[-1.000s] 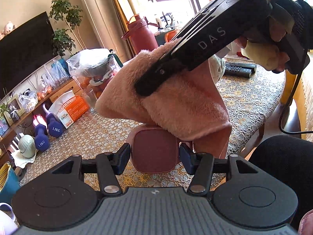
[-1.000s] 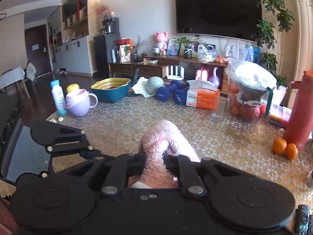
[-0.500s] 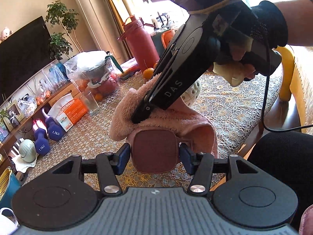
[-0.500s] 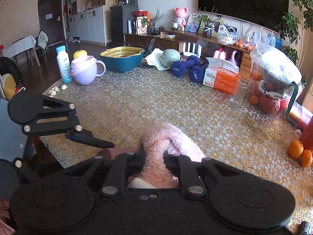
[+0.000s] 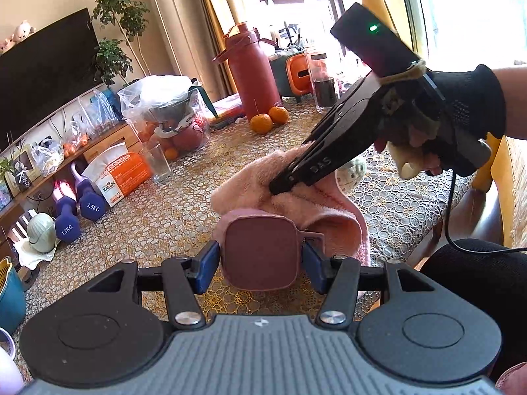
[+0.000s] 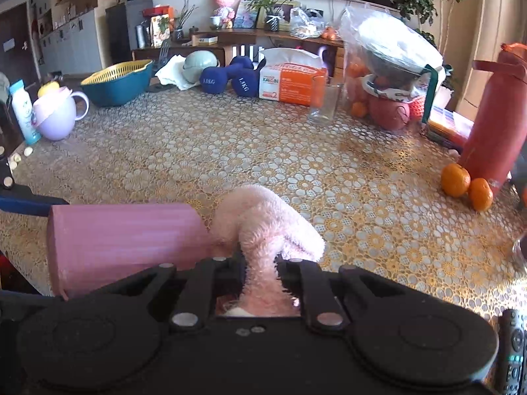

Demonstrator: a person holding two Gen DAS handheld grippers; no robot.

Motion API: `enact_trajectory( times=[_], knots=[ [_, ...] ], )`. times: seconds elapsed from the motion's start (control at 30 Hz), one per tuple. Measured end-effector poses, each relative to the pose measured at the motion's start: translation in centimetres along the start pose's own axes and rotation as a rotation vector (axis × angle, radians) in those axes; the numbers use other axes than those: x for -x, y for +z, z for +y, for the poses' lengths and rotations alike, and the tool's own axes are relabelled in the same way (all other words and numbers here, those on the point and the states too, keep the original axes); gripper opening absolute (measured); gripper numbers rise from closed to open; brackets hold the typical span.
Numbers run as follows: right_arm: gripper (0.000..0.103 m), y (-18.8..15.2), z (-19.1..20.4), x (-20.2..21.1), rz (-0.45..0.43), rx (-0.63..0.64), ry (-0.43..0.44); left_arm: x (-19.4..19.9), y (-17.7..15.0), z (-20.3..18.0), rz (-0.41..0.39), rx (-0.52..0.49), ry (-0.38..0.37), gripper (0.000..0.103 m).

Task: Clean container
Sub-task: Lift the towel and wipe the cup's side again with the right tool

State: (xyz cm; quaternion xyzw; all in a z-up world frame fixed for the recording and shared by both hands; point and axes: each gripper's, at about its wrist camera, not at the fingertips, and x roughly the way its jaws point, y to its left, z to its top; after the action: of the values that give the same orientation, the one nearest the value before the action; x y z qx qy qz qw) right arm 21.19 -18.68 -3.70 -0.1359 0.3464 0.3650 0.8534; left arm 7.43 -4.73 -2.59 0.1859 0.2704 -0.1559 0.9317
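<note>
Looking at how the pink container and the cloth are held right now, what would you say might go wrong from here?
1. The left gripper holds the pink container only by its sides above the table; pushing with the cloth might slip it out.
2. The right gripper pinches a small fold of cloth, which may pull free.
3. The empty glass and two oranges stand nearby; a wide swing could knock them.
</note>
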Motion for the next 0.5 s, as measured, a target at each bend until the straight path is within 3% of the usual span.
enact_trajectory(
  times=[0.3, 0.5],
  knots=[
    [0.012, -1.1, 1.4, 8.3, -0.197, -0.062, 0.049, 0.1, 0.2, 0.7, 0.015, 0.085, 0.000, 0.055],
    [0.012, -1.4, 4.4, 10.2, -0.256, -0.049, 0.123, 0.0, 0.3, 1.2, 0.023, 0.121, -0.006, 0.055]
  ],
)
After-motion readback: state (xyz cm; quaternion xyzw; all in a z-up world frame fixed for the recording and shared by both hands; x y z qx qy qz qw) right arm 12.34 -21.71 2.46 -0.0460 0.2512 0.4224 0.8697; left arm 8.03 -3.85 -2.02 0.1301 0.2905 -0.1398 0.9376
